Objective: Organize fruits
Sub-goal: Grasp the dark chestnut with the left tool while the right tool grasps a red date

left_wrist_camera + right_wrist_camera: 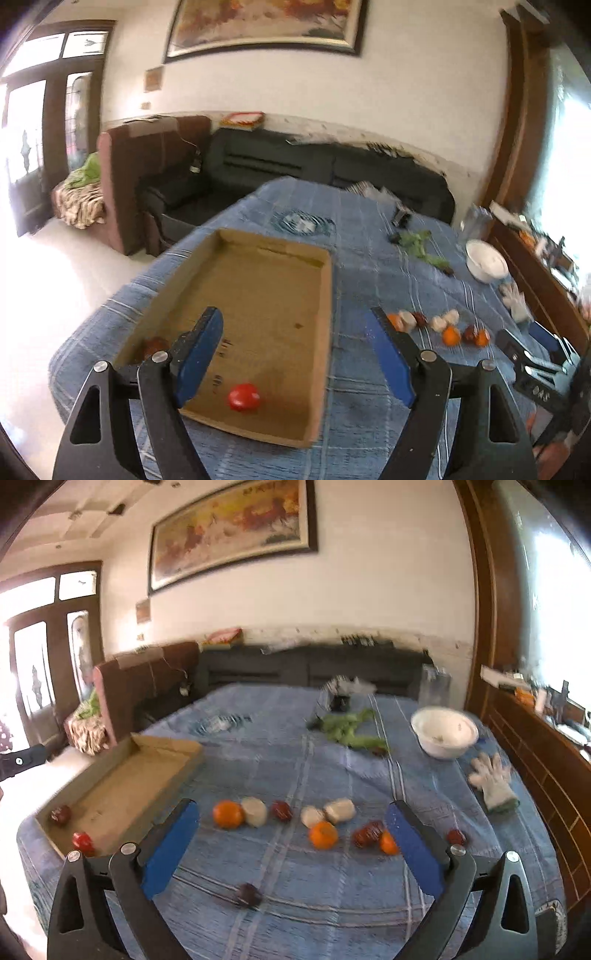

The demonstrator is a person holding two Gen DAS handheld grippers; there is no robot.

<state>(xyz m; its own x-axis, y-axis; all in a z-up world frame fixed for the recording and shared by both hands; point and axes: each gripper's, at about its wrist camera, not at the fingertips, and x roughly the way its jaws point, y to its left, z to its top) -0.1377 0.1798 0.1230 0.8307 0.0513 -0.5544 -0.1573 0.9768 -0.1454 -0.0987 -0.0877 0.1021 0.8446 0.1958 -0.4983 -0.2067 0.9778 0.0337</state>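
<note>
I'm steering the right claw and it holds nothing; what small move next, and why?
Probably ease the open right claw down onto the orange between its fingers. Only two red fruits sit in the cardboard tray; most fruit is loose on the blue cloth.

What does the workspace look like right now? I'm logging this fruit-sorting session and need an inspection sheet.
Surface: blue checked cloth over the table.
Job's things: cardboard tray holding a red tomato and a dark fruit; oranges, pale pieces and dark red fruits loose on the cloth.
Clutter: white bowl, glove, greens.
Grippers: left hand-held gripper open, empty; right hand-held gripper open, empty.
Cables: nothing seen.
Surroundings: sofa, painting.
</note>
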